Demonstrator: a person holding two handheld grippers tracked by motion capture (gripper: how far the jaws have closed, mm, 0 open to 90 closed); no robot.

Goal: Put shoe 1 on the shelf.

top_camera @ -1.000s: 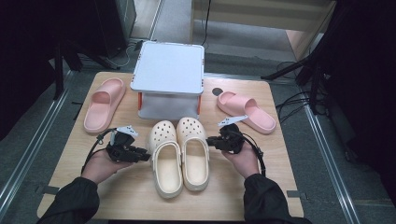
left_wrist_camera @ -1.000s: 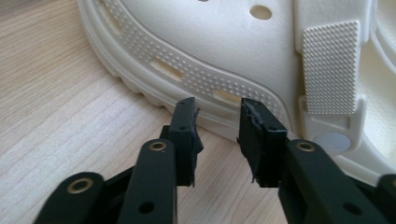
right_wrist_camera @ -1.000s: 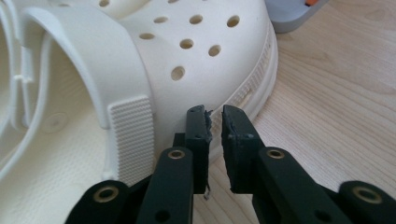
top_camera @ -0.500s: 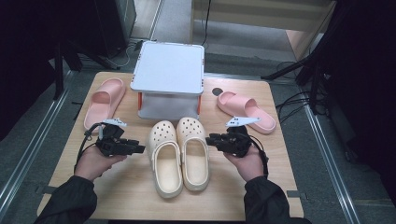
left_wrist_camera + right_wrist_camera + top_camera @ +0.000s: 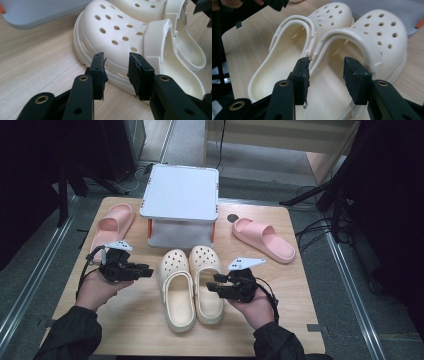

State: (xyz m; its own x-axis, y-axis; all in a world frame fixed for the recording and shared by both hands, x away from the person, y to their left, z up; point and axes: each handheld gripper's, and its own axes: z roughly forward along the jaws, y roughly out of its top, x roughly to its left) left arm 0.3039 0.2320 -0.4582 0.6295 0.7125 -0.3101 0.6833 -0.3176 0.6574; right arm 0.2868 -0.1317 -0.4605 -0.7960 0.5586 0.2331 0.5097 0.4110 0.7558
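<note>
Two cream clogs with holes lie side by side at the table's middle, toes pointing away: the left clog (image 5: 177, 290) and the right clog (image 5: 207, 282). My left gripper (image 5: 148, 270) hovers just left of the left clog (image 5: 120, 32). In the left gripper view its jaws (image 5: 116, 58) stand apart after closing a little, with nothing between them. My right gripper (image 5: 212, 287) sits at the right clog's outer side, aimed over its heel opening (image 5: 352, 50). Its jaws (image 5: 325, 62) have just been opening and grip nothing.
A white lidded box (image 5: 181, 205) stands behind the clogs. One pink slide (image 5: 114, 224) lies at the far left and another (image 5: 263, 239) at the far right. Bare wood (image 5: 130, 320) lies near the front edge. Dark floor and metal rails surround the table.
My right hand has drawn back toward the near edge along the right clog, and its jaws have spread. My left hand has lifted slightly. The clogs stay where they were.
</note>
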